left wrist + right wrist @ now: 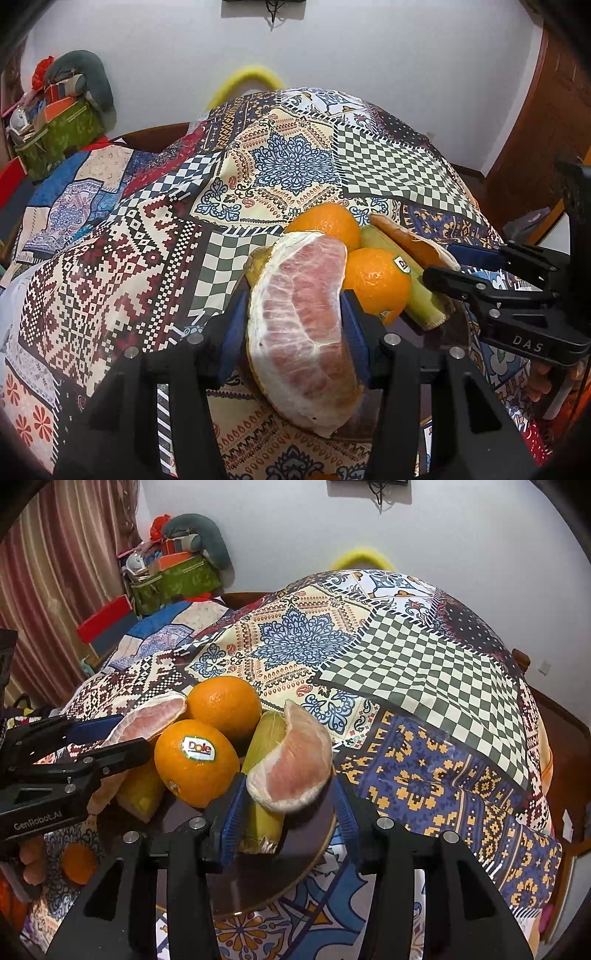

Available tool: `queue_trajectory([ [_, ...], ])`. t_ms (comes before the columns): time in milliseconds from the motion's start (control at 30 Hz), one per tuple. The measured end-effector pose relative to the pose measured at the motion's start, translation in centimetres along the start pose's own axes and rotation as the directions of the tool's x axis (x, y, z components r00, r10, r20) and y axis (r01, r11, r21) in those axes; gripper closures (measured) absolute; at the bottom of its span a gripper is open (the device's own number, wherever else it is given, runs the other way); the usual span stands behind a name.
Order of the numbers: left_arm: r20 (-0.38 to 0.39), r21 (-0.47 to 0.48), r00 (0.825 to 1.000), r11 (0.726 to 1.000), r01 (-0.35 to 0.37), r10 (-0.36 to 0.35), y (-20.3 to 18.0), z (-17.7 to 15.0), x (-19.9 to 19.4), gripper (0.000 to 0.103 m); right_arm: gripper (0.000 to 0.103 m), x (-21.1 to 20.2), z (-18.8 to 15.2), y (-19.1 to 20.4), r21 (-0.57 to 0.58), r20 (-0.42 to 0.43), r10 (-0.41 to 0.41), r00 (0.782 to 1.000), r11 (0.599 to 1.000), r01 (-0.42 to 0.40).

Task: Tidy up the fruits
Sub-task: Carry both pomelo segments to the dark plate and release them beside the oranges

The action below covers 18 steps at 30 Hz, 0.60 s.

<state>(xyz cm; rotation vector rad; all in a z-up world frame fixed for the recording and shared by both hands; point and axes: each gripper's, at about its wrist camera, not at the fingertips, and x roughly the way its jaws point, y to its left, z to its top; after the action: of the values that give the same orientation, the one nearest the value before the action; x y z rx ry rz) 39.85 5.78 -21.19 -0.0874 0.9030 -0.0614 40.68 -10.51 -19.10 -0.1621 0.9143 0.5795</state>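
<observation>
A dark round plate (258, 882) holds two oranges, one with a Dole sticker (195, 762) and one behind it (223, 705), and a green-yellow stalk piece (264, 738). My left gripper (295, 325) is shut on a peeled pink pomelo wedge (303, 325) over the plate's left side; this wedge also shows in the right wrist view (147, 720). My right gripper (286, 805) stands open around a second pomelo wedge (291, 760) that rests on the stalk; its left pad (232, 823) is close to the wedge, the right pad apart.
A patchwork tablecloth (424, 686) covers the table. A small orange (78, 862) lies on the cloth left of the plate. A green basket of clutter (173, 579) and a red box (105, 618) stand at the back left. A white wall is behind.
</observation>
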Motion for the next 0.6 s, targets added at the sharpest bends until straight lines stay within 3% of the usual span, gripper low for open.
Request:
queue_trajectory([
  [600,0.004,-0.004,1.000,1.000,-0.012,0.012,-0.4,-0.2,-2.7,0.051,0.060,-3.5,-0.4,0.5,0.010,0.041,-0.032,0.999,0.999,0.032],
])
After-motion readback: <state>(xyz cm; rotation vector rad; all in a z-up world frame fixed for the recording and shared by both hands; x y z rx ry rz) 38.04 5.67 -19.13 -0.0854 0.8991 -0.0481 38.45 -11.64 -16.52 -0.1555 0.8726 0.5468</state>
